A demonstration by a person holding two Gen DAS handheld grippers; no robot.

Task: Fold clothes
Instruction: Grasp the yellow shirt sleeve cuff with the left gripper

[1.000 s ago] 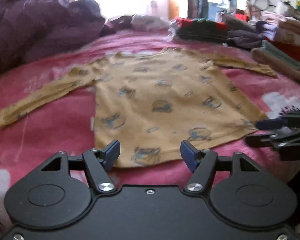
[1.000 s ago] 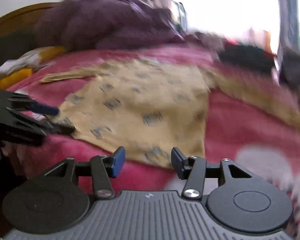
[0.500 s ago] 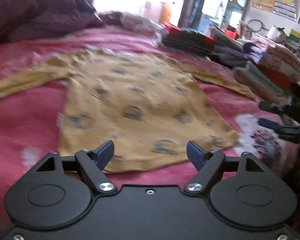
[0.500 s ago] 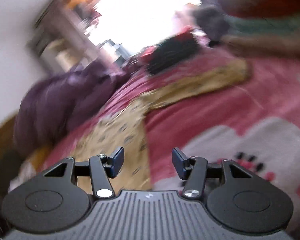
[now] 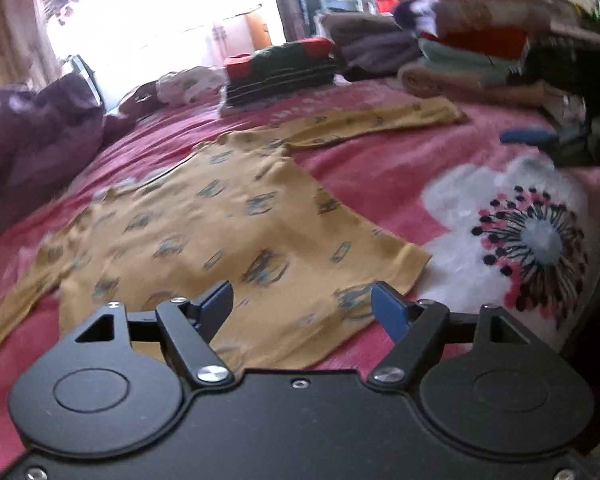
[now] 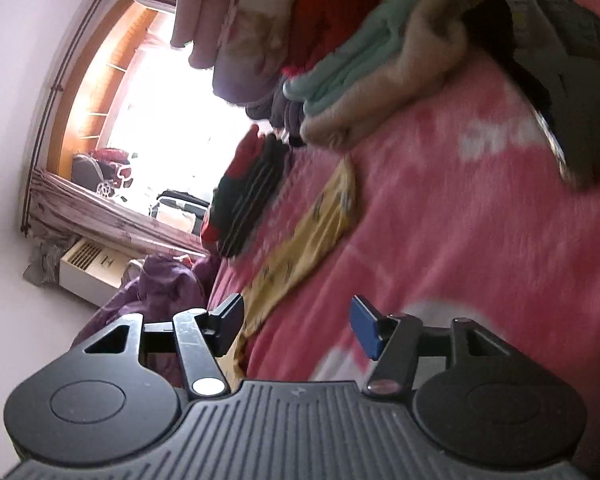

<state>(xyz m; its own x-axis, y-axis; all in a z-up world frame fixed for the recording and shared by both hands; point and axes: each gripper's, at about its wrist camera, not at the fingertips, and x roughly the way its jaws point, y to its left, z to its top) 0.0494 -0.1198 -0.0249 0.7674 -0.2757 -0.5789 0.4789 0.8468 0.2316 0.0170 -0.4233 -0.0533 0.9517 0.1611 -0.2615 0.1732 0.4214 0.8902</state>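
On the pink bed one yellow shirt lies flat, sleeves out to both sides. Left tool hovers over its hem, spread, gripping nothing. Right tool, tilted sideways, is spread too, beside one sleeve. Folded clothes are stacked at the far edge.

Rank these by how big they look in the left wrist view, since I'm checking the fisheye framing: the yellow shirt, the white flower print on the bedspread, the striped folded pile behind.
1. yellow shirt, by far the largest.
2. white flower print.
3. striped folded pile, smallest, though it lies farther from the camera, so its true size is unsure.
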